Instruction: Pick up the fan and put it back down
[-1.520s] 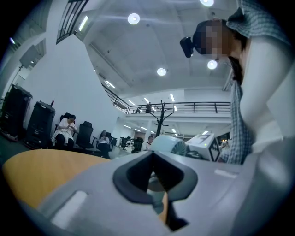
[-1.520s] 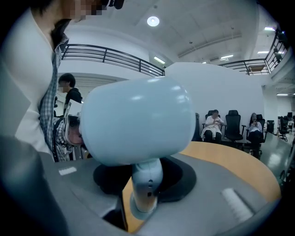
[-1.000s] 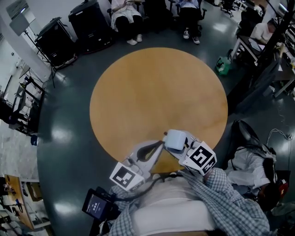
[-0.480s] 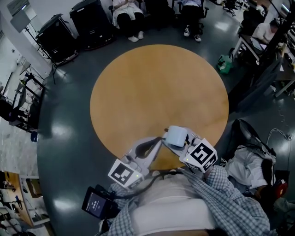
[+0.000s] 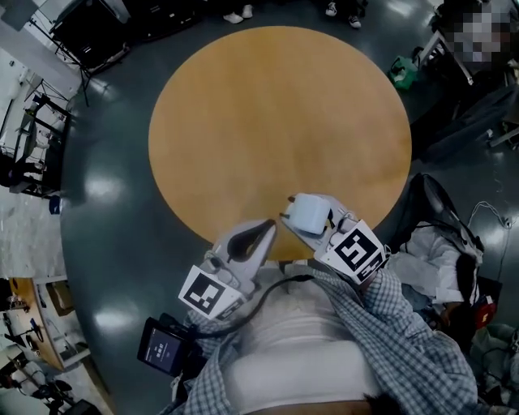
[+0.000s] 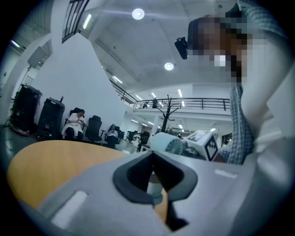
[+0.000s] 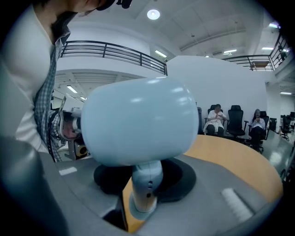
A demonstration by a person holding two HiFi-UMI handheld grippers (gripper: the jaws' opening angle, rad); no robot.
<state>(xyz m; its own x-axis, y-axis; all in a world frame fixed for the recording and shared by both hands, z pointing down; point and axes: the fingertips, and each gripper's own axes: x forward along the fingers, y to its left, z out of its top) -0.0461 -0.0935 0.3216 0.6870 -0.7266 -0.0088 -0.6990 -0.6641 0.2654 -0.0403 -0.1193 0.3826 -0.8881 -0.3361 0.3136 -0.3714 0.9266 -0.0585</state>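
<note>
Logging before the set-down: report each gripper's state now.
Left gripper: closed, empty.
Right gripper: closed on the fan, at its stem.

Inside a large open-plan research lab: a round wooden bench stands on a glossy dark floor. Tall black equipment cases line a white wall, people sit in office chairs, and a railed mezzanine runs beneath recessed ceiling lights.

One fan, one round table, and two tools: the left tool and the right tool.
</note>
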